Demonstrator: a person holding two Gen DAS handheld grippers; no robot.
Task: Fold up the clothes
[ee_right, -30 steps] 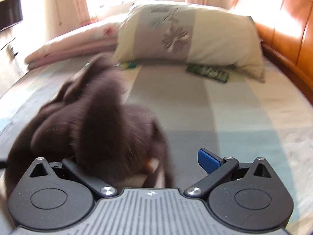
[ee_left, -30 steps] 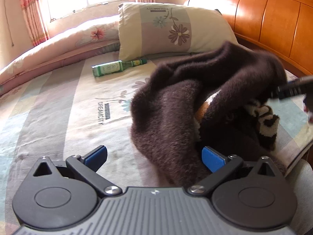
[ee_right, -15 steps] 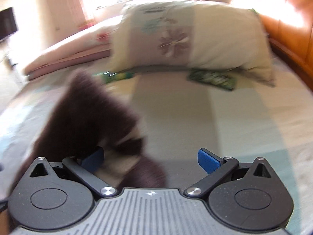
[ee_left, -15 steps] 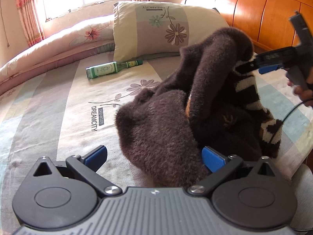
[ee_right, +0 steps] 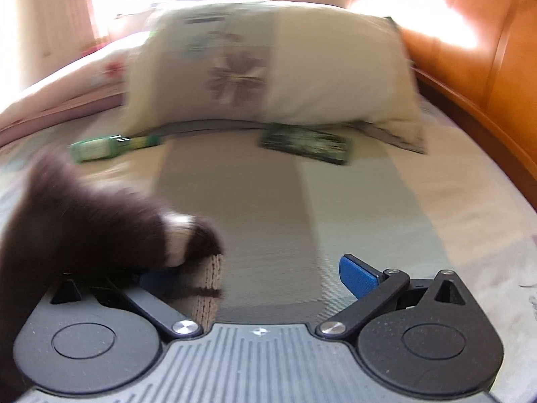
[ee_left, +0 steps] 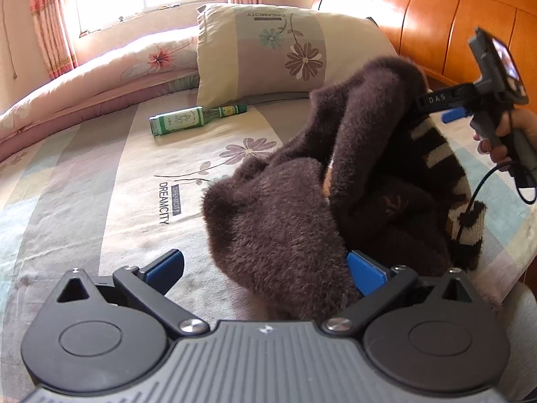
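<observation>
A fuzzy dark-brown garment [ee_left: 285,221] with a striped knit cuff [ee_left: 436,147] lies heaped on the bed sheet [ee_left: 100,201]. My left gripper [ee_left: 265,267] is open low over the sheet, and the heap's near fold sits between its fingers, against the right blue pad [ee_left: 364,270]. The right gripper [ee_left: 436,110], held by a hand [ee_left: 506,134], lifts one end of the garment above the heap. In the right wrist view, which is blurred, the right gripper [ee_right: 256,273] stands wide open. There the garment [ee_right: 84,221] hangs over its left finger and hides that pad.
A flowered pillow [ee_left: 285,50] leans at the wooden headboard [ee_left: 453,23]. A green bottle [ee_left: 188,119] lies in front of it, and a dark green packet [ee_right: 305,142] lies to its right. A rolled quilt [ee_left: 100,74] runs along the far side. The bed edge [ee_left: 523,235] is close on the right.
The right gripper has risen and swung right, pulling one end of the garment up off the heap. The left gripper has stayed in place, still open.
</observation>
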